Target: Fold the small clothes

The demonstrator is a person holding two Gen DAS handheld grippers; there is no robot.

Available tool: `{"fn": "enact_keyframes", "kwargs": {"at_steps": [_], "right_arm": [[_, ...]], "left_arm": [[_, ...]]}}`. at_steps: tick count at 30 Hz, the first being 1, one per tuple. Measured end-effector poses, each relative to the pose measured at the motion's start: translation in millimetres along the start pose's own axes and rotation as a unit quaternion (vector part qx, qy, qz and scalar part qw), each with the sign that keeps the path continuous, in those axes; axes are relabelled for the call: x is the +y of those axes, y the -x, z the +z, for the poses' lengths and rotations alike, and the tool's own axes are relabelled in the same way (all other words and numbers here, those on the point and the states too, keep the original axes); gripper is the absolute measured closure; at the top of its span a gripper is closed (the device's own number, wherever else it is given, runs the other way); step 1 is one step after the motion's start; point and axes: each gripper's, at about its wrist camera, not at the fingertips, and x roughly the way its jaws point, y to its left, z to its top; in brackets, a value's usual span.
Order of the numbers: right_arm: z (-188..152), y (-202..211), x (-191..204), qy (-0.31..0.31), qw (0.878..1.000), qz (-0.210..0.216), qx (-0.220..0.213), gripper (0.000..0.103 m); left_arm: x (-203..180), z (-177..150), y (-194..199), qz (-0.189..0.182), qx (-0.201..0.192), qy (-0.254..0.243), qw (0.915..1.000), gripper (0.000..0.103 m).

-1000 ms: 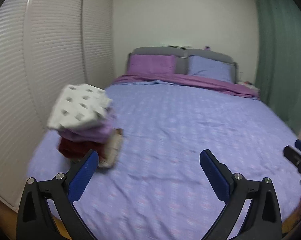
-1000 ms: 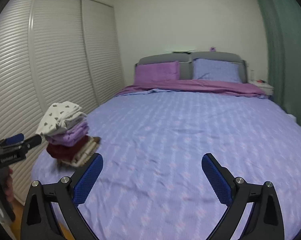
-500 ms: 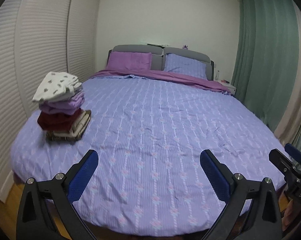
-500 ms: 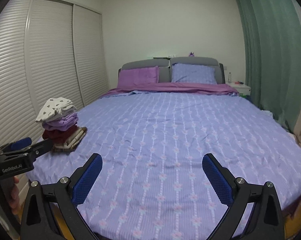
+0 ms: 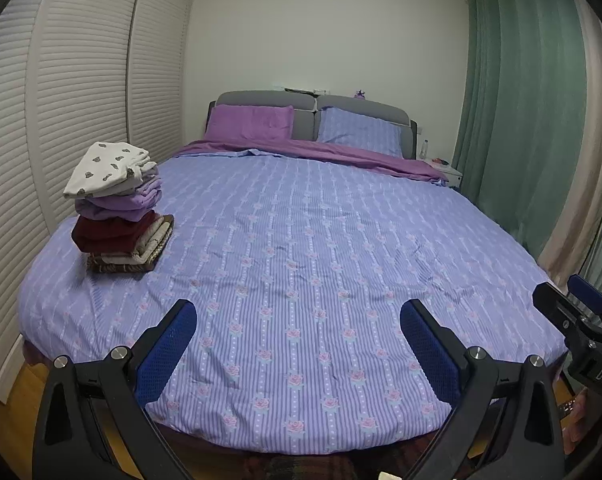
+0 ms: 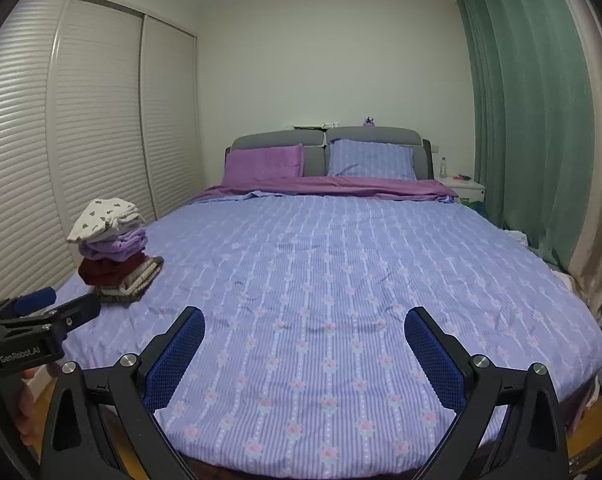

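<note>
While both grippers, left gripper (image 5: 298, 330) and right gripper (image 6: 304, 336), are held wide apart and empty, the pile of folded clothes (image 5: 117, 208) is seen upright near the bed (image 5: 321, 240) left edge; lower layers are hard to make out.

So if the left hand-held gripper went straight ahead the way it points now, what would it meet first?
Most likely the striped floral bedspread. The left hand-held gripper is open and empty, aimed at bare bed; the stack of folded clothes sits well off to its left. Depth is uncertain.

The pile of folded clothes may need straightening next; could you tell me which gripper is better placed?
Probably the left gripper: the pile sits on the bed's left side, nearer it. Both grippers are open and empty.
</note>
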Motion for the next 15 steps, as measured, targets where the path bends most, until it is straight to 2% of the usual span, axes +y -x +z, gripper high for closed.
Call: {"fn": "enact_keyframes", "kwargs": {"at_steps": [15], "right_arm": [[-1.3, -3.3, -3.3, -0.004, 1.0, 0.003, 0.005, 0.002]], "left_arm": [[-4.7, -1.9, -0.7, 0.006, -0.005, -0.013, 0.9999, 0.0]]}}
